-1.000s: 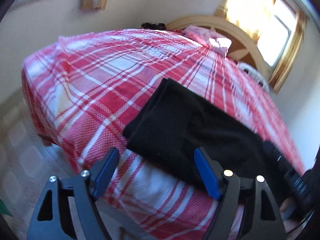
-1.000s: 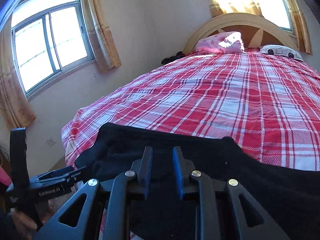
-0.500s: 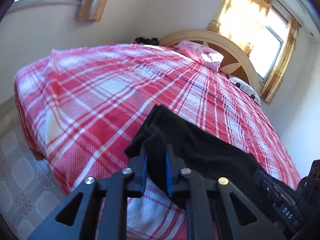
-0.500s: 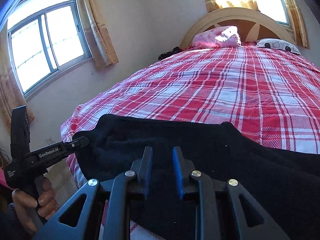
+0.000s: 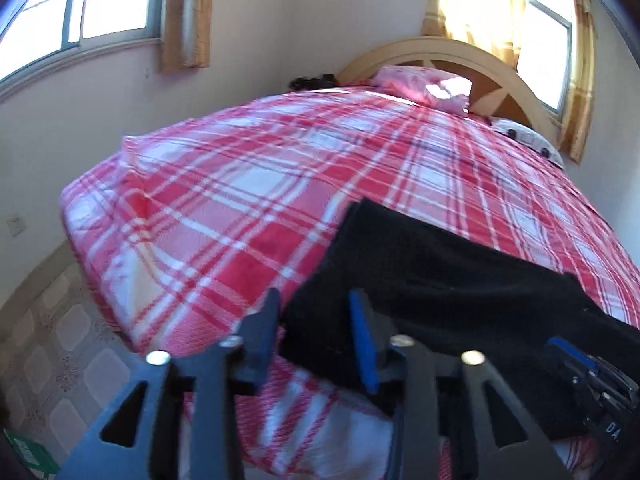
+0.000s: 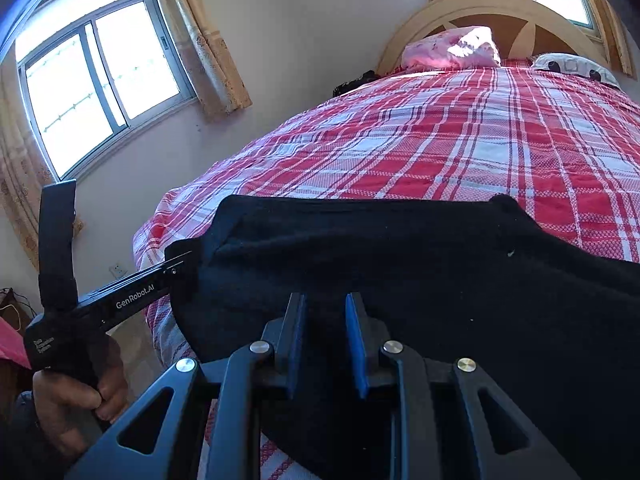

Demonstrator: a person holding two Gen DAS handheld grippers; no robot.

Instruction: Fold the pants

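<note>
Black pants [image 5: 432,280] lie folded across the foot end of a bed with a red and white plaid cover [image 5: 248,184]. My left gripper [image 5: 316,320] stands half open at the pants' left corner, with black cloth between its fingers. My right gripper [image 6: 325,330] is shut on the pants [image 6: 400,256] at their near edge, with cloth pinched between the blue pads. In the right wrist view the left gripper [image 6: 176,268] touches the pants' left corner, held by a hand. In the left wrist view the right gripper [image 5: 592,372] shows at the lower right.
The bed's wooden headboard [image 6: 492,12] is at the far end with a pink pillow [image 6: 452,48] and a white patterned pillow [image 6: 572,66]. Windows with curtains [image 6: 100,80] are on the left wall. Tiled floor [image 5: 52,344] lies left of the bed.
My left gripper closed on the pants' left corner, then opened part way. My right gripper stayed shut on the pants. The pants' left edge shifted slightly.
</note>
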